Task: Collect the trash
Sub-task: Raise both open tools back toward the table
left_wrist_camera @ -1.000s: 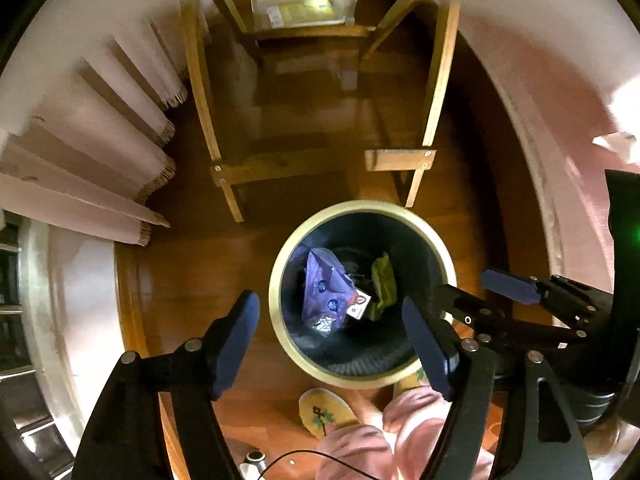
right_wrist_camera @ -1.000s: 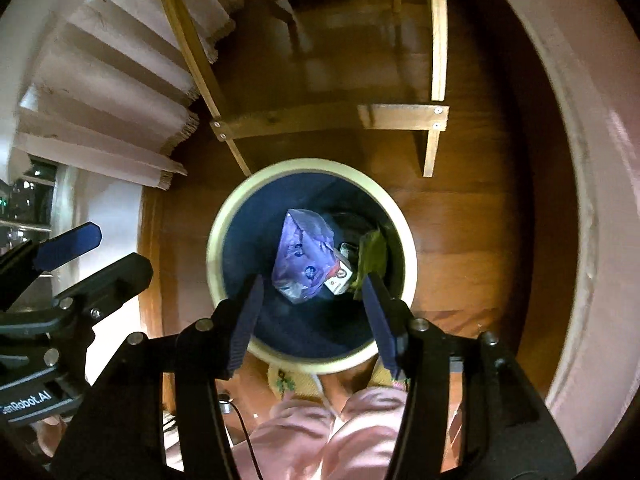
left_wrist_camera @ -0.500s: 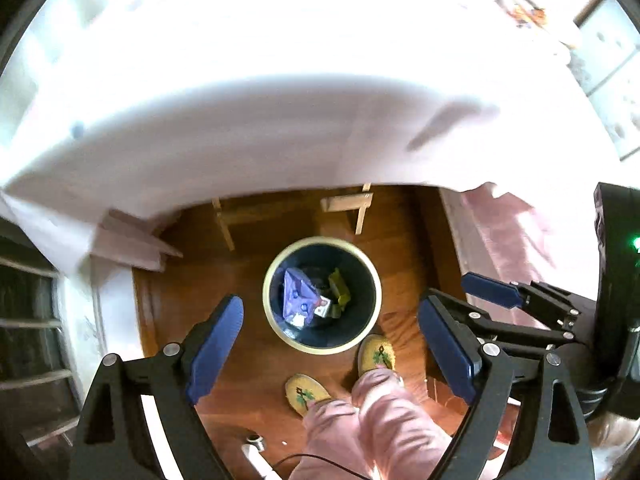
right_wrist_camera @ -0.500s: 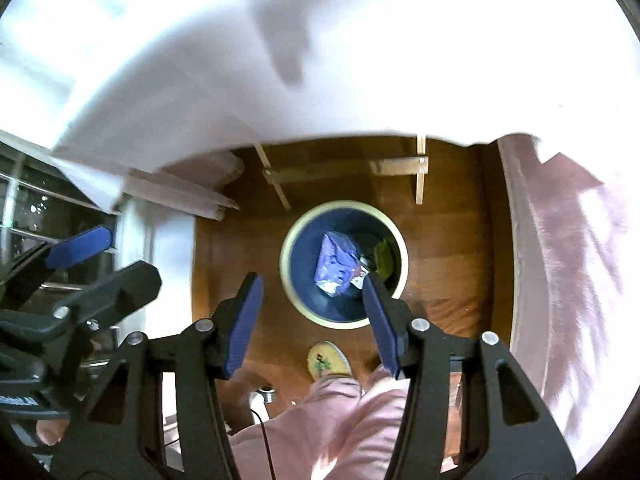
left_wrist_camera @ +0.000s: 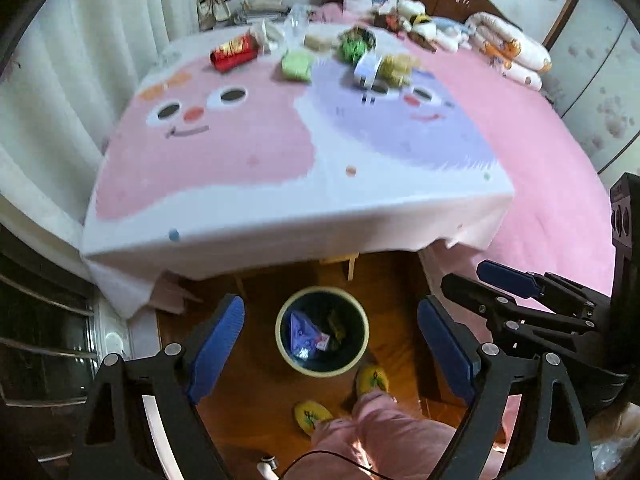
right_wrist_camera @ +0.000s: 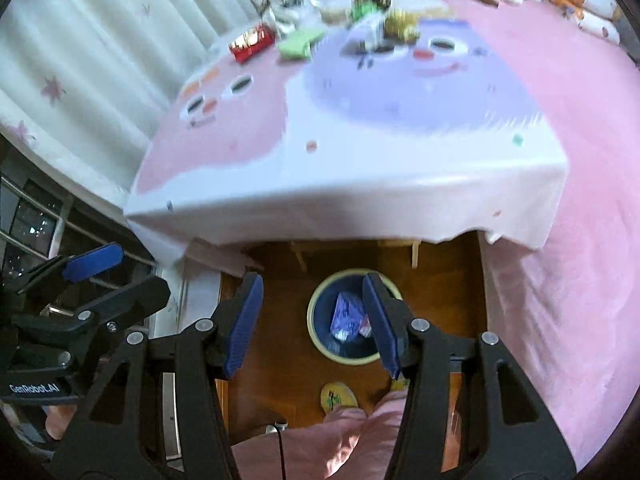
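blue-padded jaws of the left gripper (left_wrist_camera: 330, 350) and right gripper (right_wrist_camera: 314, 326) are held apart and empty above the bin (left_wrist_camera: 322, 332), likely freed for more trash (left_wrist_camera: 362, 46), which is clustered at the table's far end.

each tool is a black plastic frame of triangular cut-out arms joined by round silver screws, ending in two flat fingers faced with ribbed blue pads — the left tool (left_wrist_camera: 330, 344) and the right tool (right_wrist_camera: 314, 320) look alike. seen from the right wrist, the left tool's body bears white lettering, "genrobot.ai". a thin black cable (left_wrist_camera: 320, 460) trails low past the person's legs. the person wears loose pink trousers (left_wrist_camera: 380, 436) and yellow slippers (left_wrist_camera: 312, 416) with a small green-and-dark motif — one slipper under each leg.
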